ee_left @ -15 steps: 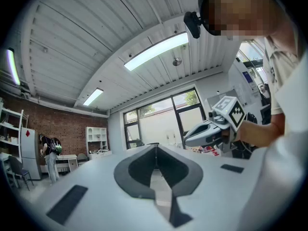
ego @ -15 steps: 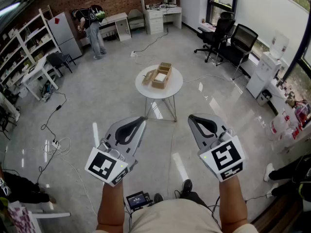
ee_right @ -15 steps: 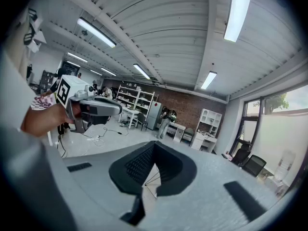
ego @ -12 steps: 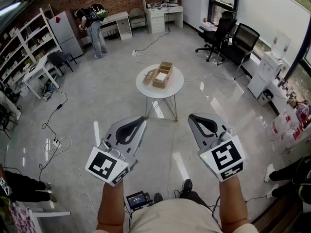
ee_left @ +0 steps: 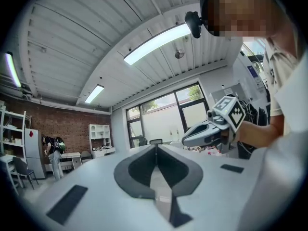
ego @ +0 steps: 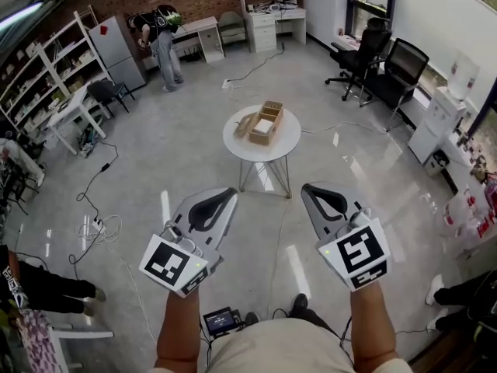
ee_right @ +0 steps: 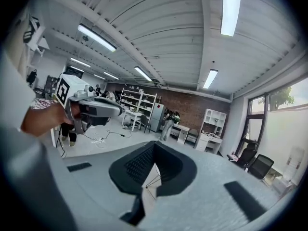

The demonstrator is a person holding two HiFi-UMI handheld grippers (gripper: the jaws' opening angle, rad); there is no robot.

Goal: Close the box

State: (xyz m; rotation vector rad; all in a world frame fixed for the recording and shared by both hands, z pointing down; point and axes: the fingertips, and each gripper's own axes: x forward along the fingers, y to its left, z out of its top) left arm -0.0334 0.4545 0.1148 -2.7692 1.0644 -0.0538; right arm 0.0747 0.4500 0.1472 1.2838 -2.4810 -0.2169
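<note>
An open cardboard box (ego: 264,123) with its flaps spread sits on a small round white table (ego: 241,143) some way ahead in the head view. Something white lies inside it. Both grippers are held low in front of the person's body, well short of the table. My left gripper (ego: 229,194) (ee_left: 155,149) has its jaws together with nothing between them. My right gripper (ego: 309,189) (ee_right: 154,147) is shut too, and empty. Each gripper view looks up at the ceiling and catches the other gripper from the side.
Cables (ego: 97,225) trail over the glossy floor left of the path. Office chairs (ego: 388,64) stand at the back right, shelves (ego: 46,72) along the left wall. A person (ego: 165,41) stands by a desk at the far wall. Another person's legs (ego: 43,287) show at lower left.
The table and box have shifted slightly down and right in the head view and look a little nearer. Both grippers keep the same pose, jaws shut.
</note>
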